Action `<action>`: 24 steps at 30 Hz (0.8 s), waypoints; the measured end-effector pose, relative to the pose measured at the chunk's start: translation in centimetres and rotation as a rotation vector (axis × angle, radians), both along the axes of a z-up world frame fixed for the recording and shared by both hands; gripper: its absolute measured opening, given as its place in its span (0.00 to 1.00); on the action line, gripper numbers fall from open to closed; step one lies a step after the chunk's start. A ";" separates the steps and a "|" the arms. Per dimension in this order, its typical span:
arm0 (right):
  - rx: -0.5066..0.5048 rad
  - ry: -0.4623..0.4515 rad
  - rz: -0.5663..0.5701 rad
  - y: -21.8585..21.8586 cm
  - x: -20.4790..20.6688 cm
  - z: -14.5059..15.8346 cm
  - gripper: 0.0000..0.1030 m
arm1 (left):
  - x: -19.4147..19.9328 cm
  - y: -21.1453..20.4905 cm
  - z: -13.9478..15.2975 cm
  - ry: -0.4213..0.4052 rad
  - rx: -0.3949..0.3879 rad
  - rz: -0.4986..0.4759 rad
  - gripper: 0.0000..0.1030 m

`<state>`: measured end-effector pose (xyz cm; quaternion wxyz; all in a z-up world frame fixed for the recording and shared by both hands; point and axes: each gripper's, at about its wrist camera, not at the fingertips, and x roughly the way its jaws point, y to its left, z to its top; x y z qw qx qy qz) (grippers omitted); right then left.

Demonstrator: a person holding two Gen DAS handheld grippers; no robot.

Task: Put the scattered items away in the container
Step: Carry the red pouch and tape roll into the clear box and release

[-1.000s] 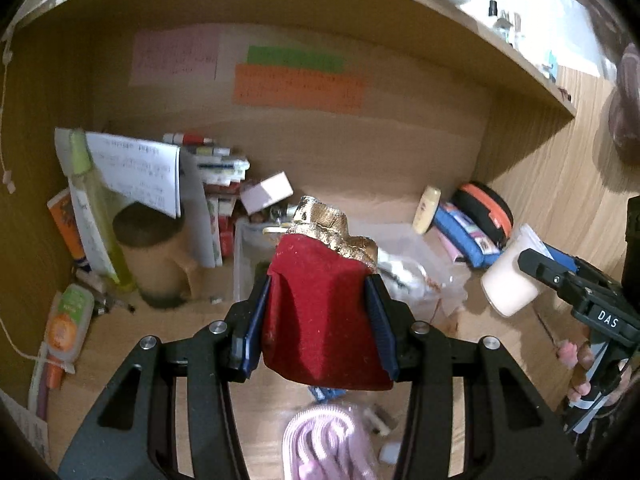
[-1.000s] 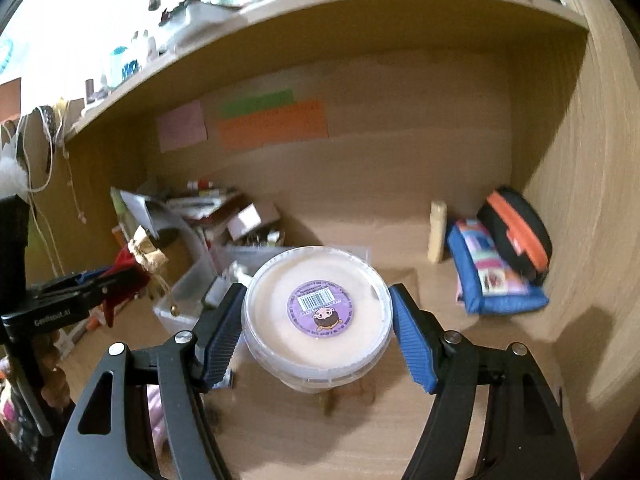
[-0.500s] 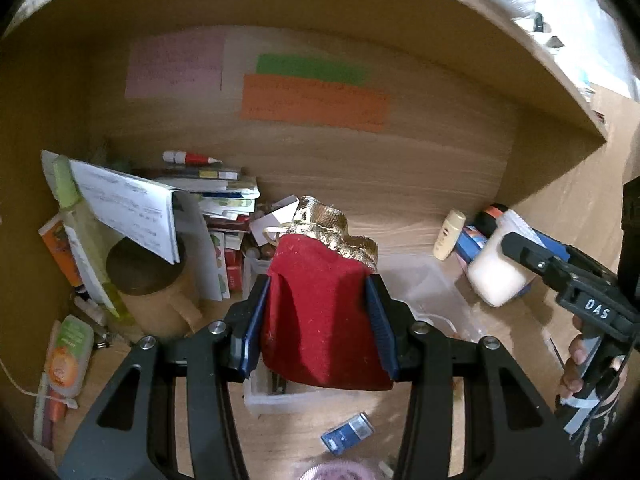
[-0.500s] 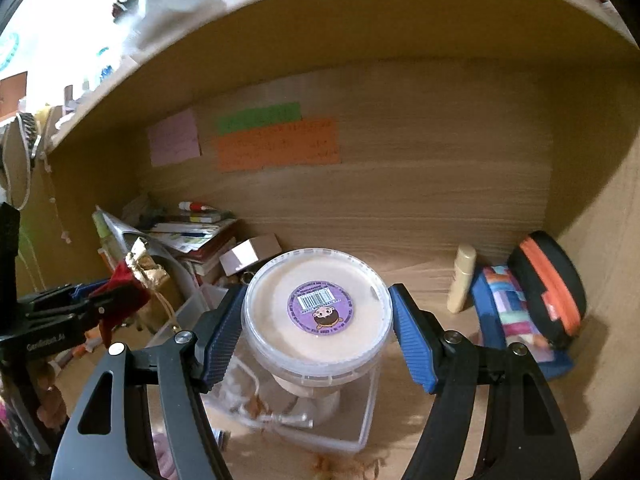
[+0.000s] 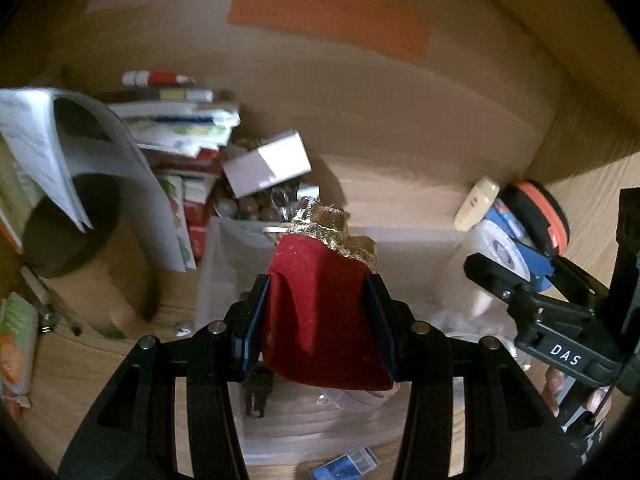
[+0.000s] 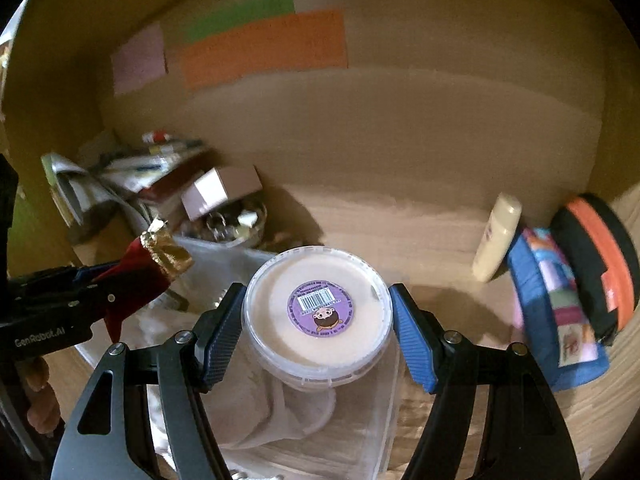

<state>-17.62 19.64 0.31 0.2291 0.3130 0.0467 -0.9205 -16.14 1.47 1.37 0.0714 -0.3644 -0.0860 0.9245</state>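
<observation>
Wood-grain panelling forms the back wall of the alcove, and three paper notes are stuck to it: a long orange strip (image 6: pixel 264 46), a green strip (image 6: pixel 240 16) above it and a pink sheet (image 6: pixel 138 58) to the left. On the wooden tabletop (image 6: pixel 460 280) below, a clear rectangular plastic container (image 5: pixel 224 280) is seen in the middle of both views, with crumpled pale cloth (image 6: pixel 276 412) lying inside it.

A dark red velvet pouch with a gold-trimmed mouth (image 5: pixel 320 312) is clamped between the blue pads of the left hand-held gripper (image 5: pixel 318 332), whose fingers are drawn in narrow around the fabric. The pouch is held above the container's left half, its gold end pointing toward the back wall. In the right wrist view the same pouch (image 6: pixel 136 268) is seen at the left edge, over the container's near-left corner.

A round translucent plastic tub with a cream lid and a purple barcode sticker (image 6: pixel 318 312) is held at its sides by the right hand-held gripper (image 6: pixel 316 332), with the fingers spread wide to span it. The tub is held over the container's right portion; whether its base touches the cloth cannot be told.

Left of the container, a stack of books and papers (image 5: pixel 180 128) and a small white box (image 5: pixel 268 164) are piled. At the right, a cream bottle (image 6: pixel 498 238) is leaning, just beside a blue patterned pouch (image 6: pixel 556 304) and a black case with an orange band (image 6: pixel 600 264).
</observation>
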 end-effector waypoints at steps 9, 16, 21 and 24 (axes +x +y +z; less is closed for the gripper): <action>0.028 -0.023 0.003 -0.7 -0.2 -1.2 0.66 | -0.1 0.6 -1.5 -0.046 -0.027 -0.017 0.45; 0.051 -0.006 0.002 -1.2 0.0 -1.3 0.67 | -0.4 0.0 -1.7 -0.074 0.017 -0.012 0.50; 0.060 0.011 0.008 -1.4 0.3 -1.1 0.67 | 0.1 -0.2 -1.2 -0.051 -0.005 0.003 0.56; 0.074 0.019 0.005 -1.6 0.4 -1.1 0.67 | 0.4 -0.3 -1.0 -0.041 -0.003 0.008 0.61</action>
